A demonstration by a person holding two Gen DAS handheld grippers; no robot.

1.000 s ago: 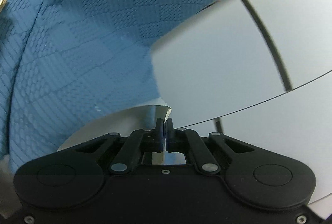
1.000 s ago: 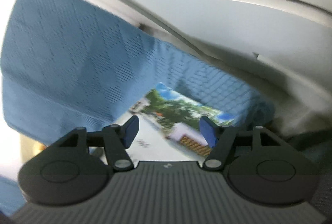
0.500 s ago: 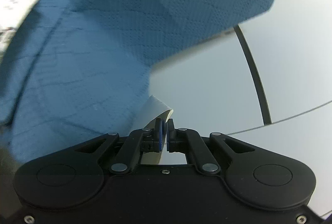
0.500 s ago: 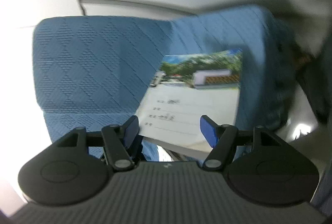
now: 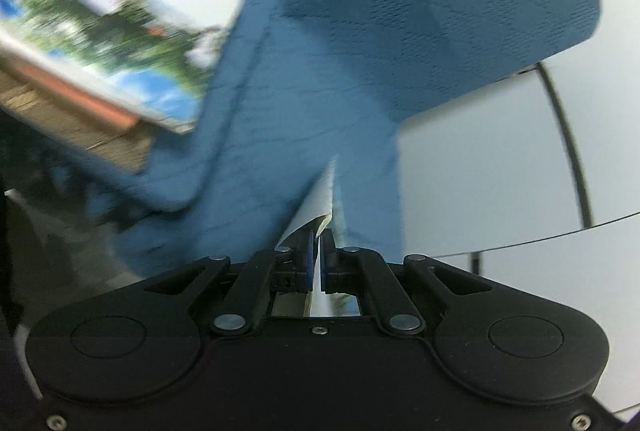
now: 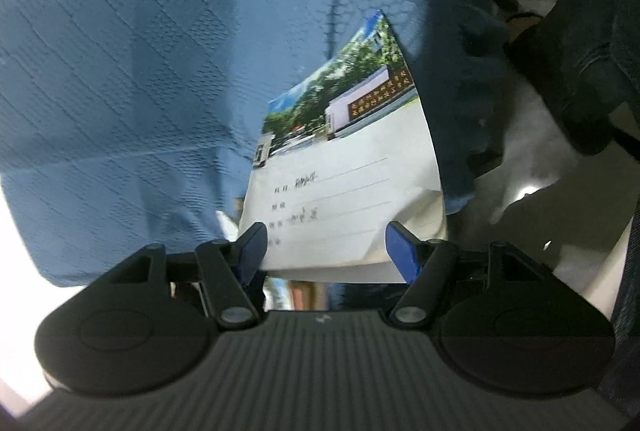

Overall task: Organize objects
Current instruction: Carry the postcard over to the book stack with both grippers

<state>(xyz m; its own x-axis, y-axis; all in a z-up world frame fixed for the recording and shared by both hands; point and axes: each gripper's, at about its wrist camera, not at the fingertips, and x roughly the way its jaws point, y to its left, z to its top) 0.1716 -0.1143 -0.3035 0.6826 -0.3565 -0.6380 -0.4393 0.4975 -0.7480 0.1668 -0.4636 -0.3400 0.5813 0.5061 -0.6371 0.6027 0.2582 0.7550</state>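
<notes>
A thin white sheet or booklet (image 5: 323,191) stands edge-on in my left gripper (image 5: 318,255), which is shut on its lower edge, in front of a blue quilted cushion (image 5: 420,11). My right gripper (image 6: 326,251) has its jaws wide with a photo-cover notebook (image 6: 340,171) spanning them. Both blue pads touch its lower corners and its right edge bows up. The same notebook (image 5: 132,11) shows blurred at the upper left of the left wrist view, with something orange-brown under it.
The blue cushion (image 6: 120,91) fills the left and middle behind the notebook. A dark bag or garment (image 6: 580,51) lies at the right above a glossy grey floor (image 6: 532,171). White panels with dark seams (image 5: 500,159) stand at the right.
Both views have swung and rolled. The notebook stayed between the right fingers. It came into the left view at the upper left. The dark item appeared at the right.
</notes>
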